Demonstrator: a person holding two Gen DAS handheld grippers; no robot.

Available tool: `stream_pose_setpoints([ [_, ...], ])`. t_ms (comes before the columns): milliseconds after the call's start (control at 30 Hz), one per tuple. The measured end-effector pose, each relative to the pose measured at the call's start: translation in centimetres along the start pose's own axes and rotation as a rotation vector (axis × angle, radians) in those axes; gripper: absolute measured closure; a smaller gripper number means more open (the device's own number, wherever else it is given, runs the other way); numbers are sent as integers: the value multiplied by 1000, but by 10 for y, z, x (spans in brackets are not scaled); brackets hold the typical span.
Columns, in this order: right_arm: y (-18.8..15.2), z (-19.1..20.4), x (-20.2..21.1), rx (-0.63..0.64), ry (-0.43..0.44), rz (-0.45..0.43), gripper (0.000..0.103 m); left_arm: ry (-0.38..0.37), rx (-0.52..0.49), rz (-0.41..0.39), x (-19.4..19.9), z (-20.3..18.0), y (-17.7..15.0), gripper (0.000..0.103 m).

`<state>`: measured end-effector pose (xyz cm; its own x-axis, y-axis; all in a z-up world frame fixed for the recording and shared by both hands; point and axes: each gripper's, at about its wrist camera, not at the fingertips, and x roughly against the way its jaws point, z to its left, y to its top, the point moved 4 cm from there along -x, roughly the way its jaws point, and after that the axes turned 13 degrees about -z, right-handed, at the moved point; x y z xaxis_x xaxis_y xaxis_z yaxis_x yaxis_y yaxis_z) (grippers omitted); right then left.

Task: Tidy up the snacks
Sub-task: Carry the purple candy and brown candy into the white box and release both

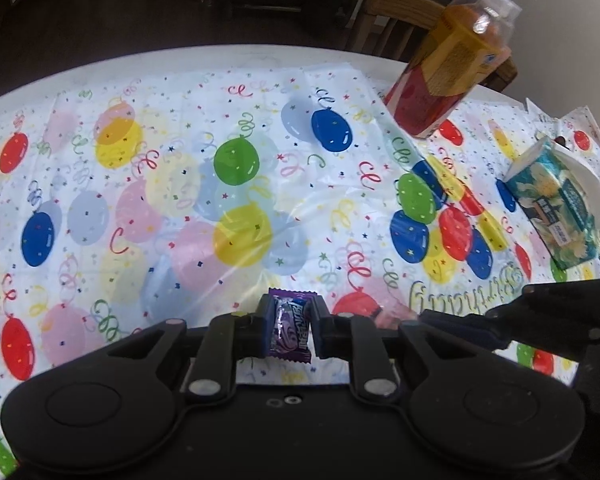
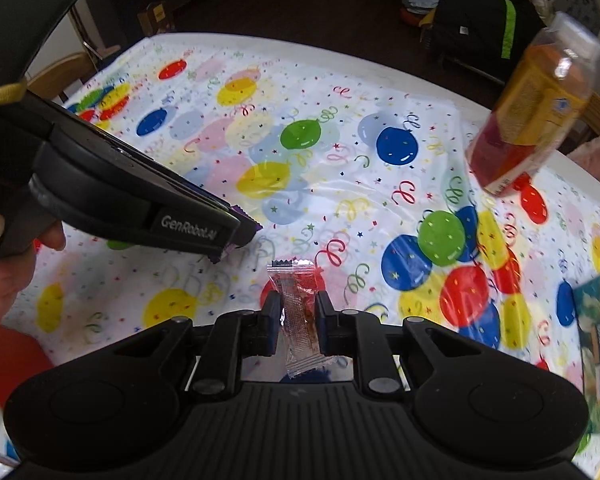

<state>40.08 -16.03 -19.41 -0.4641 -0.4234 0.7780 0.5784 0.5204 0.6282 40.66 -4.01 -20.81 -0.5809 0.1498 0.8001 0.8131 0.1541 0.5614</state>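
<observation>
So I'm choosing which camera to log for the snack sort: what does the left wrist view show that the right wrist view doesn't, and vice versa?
Only the left wrist view shows the purple candy face-on, clamped in the left gripper, and the white plate behind the tissue pack.

Only the right wrist view shows the clear sachet clamped in the right gripper, and the person's hand holding the left gripper.

Both show the balloon tablecloth, the tall snack package and the tissue pack.
</observation>
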Motion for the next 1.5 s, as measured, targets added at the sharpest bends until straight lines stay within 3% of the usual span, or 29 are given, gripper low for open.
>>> stream_pose_setpoints([
  [900, -14, 57, 165, -209, -66, -96, 85, -111, -158, -102, 160, -26, -33, 87],
  [1500, -69, 97, 224, -312, -82, -117, 85, -187, -262, -90, 226, -30, -106, 87],
])
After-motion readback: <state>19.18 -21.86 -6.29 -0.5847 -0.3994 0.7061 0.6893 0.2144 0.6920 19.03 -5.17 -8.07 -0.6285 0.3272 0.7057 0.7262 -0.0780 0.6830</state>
